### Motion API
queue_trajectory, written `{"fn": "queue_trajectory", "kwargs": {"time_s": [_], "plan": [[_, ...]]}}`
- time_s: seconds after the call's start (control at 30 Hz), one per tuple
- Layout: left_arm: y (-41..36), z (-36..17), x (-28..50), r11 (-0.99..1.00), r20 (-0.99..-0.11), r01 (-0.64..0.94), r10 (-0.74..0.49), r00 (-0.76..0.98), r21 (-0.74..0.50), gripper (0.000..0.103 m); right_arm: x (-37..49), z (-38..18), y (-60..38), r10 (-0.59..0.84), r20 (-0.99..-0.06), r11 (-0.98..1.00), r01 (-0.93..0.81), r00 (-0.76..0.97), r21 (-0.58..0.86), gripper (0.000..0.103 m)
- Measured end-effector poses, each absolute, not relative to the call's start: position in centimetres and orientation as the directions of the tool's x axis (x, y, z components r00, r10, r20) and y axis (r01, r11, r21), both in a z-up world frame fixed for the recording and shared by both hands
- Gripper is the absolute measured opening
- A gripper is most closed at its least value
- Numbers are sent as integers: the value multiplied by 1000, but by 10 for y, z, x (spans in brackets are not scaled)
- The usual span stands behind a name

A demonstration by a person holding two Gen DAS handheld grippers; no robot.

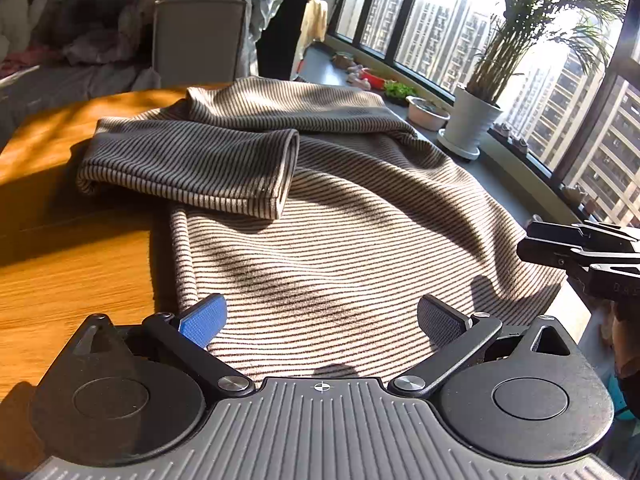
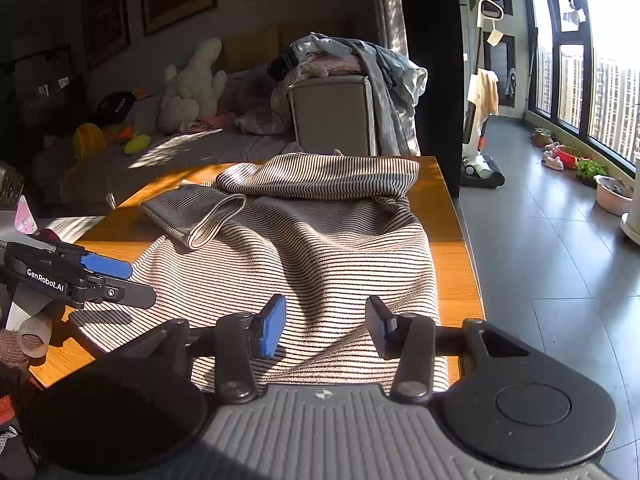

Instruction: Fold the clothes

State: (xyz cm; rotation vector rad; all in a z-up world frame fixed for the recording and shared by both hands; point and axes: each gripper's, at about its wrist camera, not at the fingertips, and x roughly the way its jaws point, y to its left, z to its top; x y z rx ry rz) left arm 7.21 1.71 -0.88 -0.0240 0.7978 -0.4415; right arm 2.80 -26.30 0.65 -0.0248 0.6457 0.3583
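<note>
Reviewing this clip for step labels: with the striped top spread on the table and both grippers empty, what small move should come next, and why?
Probably lower both grippers onto the near hem of the beige, dark-striped knit top. The left gripper and right gripper hover open above that hem, one sleeve is already folded in, and the wooden table leaves room.

My left gripper (image 1: 322, 320) hangs open above the striped top (image 1: 340, 232). One sleeve (image 1: 192, 168) lies folded across it on the wooden table (image 1: 60, 260).

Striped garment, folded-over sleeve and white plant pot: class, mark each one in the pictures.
striped garment (image 2: 312, 256), right wrist view, on the middle of its body.
folded-over sleeve (image 1: 192, 168), left wrist view, on the sleeve's middle.
white plant pot (image 1: 470, 122), left wrist view, on its side wall.
</note>
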Motion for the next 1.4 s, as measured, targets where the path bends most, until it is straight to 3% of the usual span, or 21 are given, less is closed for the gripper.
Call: {"fn": "queue_trajectory", "kwargs": {"time_s": [0.13,0.37,0.47,0.63,0.83,0.87,0.9,1.0,1.13,1.23,1.4], "plan": [[17,-9,64,901,-689,413,-385,614,-136,103,29,-10,-260,295,-638,940,-336,712,60,48],[26,-8,79,905,-672,363,-413,615,-224,103,59,22,-241,282,-632,936,-351,722,17,48],[31,-7,81,903,-661,348,-422,620,-250,103,93,39,-224,345,-611,926,-364,713,98,52],[41,2,88,929,-630,264,-369,683,-258,103,157,38,-181,514,-605,858,-373,608,354,53],[52,2,105,940,-648,209,-337,683,-268,103,201,9,-133,576,-649,817,-379,498,434,52],[53,2,106,942,-649,205,-332,685,-266,103,207,3,-126,575,-663,817,-374,479,438,47],[54,2,108,943,-651,200,-328,685,-265,103,209,0,-121,560,-674,826,-390,481,407,24],[55,1,113,944,-655,196,-325,682,-264,103,212,16,-112,529,-657,836,-463,537,295,11],[54,1,127,947,-660,186,-317,681,-262,103,218,95,-120,546,-459,823,-552,701,137,11],[50,3,137,948,-660,175,-310,685,-265,103,246,138,-139,507,-361,854,-513,782,87,11],[42,16,147,948,-632,198,-315,708,-250,103,286,123,-194,386,-398,920,-380,832,98,11]]}}
